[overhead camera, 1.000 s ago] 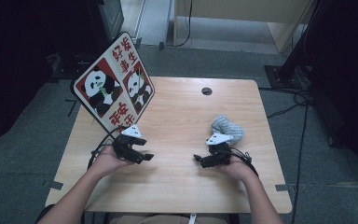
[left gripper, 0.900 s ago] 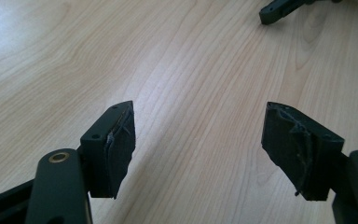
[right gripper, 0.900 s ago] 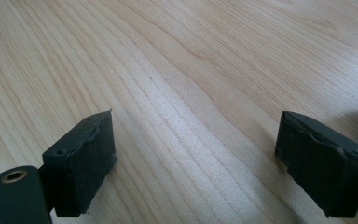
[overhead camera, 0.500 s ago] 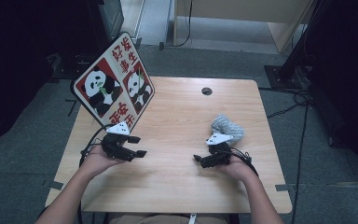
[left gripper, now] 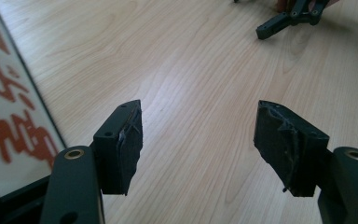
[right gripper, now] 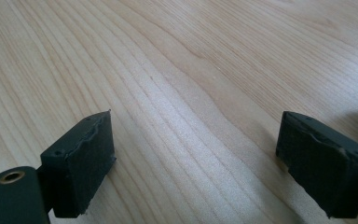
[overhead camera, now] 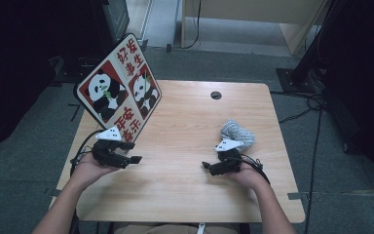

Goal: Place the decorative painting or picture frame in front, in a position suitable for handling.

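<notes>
Jaws apart, empty: left gripper (overhead camera: 135,159) beside panda board (overhead camera: 118,87) | right gripper (overhead camera: 206,165) mid-table (overhead camera: 185,126)

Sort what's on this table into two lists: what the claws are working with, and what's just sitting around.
In the job:
- left claw, open, nothing between its jaws, which have just been closing a little
- right claw, open and empty
- panda sign board, red, white and black, beside the left claw
- crumpled grey cloth, behind the right claw

Just there:
- light wooden table
- round cable hole
</notes>
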The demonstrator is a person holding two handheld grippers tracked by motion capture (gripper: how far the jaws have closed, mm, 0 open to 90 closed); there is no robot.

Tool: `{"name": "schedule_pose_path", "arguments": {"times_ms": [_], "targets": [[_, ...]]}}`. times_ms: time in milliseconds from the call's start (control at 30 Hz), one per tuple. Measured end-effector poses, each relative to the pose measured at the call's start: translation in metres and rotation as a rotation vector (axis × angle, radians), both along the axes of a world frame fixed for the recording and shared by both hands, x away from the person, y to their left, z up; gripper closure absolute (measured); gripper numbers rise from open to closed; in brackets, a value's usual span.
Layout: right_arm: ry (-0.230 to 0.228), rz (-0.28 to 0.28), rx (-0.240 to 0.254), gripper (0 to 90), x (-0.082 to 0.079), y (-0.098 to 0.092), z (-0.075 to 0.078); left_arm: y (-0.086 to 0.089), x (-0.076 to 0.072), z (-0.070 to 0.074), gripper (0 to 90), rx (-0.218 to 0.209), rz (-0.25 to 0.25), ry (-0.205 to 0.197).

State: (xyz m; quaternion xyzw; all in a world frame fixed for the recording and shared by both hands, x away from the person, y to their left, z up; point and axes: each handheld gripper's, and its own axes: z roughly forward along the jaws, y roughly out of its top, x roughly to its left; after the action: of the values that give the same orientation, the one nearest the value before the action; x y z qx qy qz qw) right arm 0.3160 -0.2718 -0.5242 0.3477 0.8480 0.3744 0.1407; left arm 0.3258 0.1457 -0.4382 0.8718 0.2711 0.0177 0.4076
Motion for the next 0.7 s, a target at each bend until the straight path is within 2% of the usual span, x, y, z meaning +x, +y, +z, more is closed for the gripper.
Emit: {"name": "schedule_pose_path", "arguments": {"times_ms": [133, 500, 700], "targets": [[0.000, 0.001, -0.001, 11.1, 0.000, 0.000, 0.000, 0.014, -0.001, 0.002, 32.1, -0.002, 0.037, 0.001], [0.000, 0.001, -0.001, 11.0, 0.000, 0.000, 0.000, 0.037, -0.001, 0.004, 33.0, -0.023, 0.084, 0.018], [0.001, 0.001, -0.001, 11.0, 0.000, 0.000, 0.000, 0.051, -0.003, 0.007, 34.9, -0.032, 0.118, 0.012]]}}
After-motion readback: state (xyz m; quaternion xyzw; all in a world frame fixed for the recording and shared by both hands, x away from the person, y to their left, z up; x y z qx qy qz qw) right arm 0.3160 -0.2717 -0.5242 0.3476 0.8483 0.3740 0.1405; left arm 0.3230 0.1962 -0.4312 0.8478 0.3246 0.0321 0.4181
